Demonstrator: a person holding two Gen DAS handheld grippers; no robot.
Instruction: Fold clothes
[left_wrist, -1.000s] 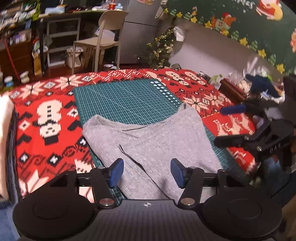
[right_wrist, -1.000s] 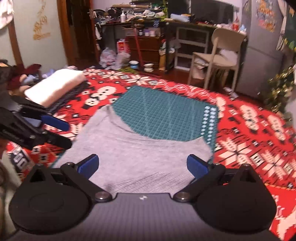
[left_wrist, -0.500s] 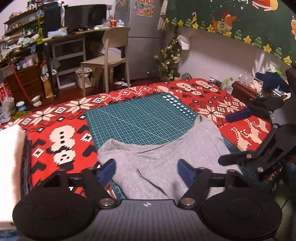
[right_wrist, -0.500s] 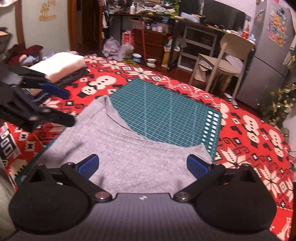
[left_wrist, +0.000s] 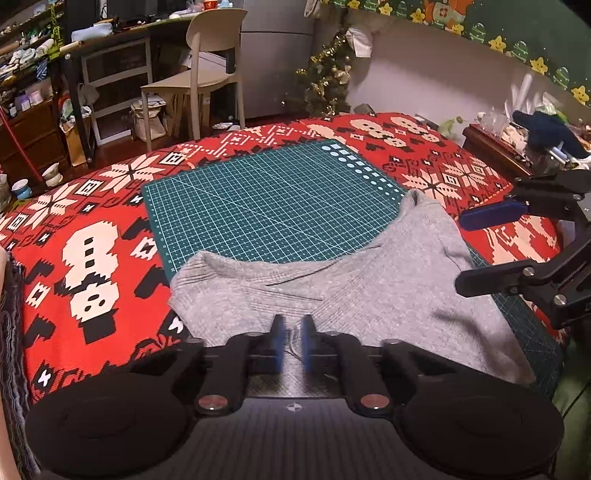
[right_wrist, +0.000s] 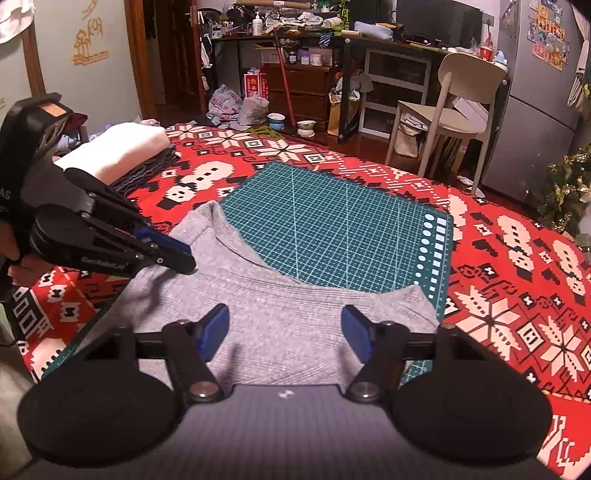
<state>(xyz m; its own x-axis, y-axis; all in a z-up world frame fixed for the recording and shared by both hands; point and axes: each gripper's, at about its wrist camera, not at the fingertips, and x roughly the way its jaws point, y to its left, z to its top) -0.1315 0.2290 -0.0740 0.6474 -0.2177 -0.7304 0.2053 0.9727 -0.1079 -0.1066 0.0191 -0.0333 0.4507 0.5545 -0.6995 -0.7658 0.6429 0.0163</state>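
1. Since a moment ago, the left gripper has snapped its fingers nearly together, and both wrist views have tipped lower over the bed, so the grey sweater fills more of each.
2. The left gripper's blue pads stand a sliver apart, pinching a small ridge of grey knit at the sweater's near hem.
3. The right gripper has just been closing its jaws; its blue pads still stand well apart, one to each side of a bare stretch of the sweater's hem, and neither presses on the cloth.
4. In the right wrist view the left gripper comes in from the left, fingers together, tips down on the sweater near its left edge, with part of a hand behind it at the frame edge.
5. The sweater lies spread flat, mostly on a green cutting mat, its curved far edge leaving the mat's far half bare and its corners reaching out to the mat's sides.
6. The mat lies on a red blanket patterned with white snowmen and snowflakes.
7. To the left on the blanket sits a stack of folded laundry, white on top of dark knit.
8. Beyond the bed stand a beige chair, a cluttered desk and a small tinselled Christmas tree.
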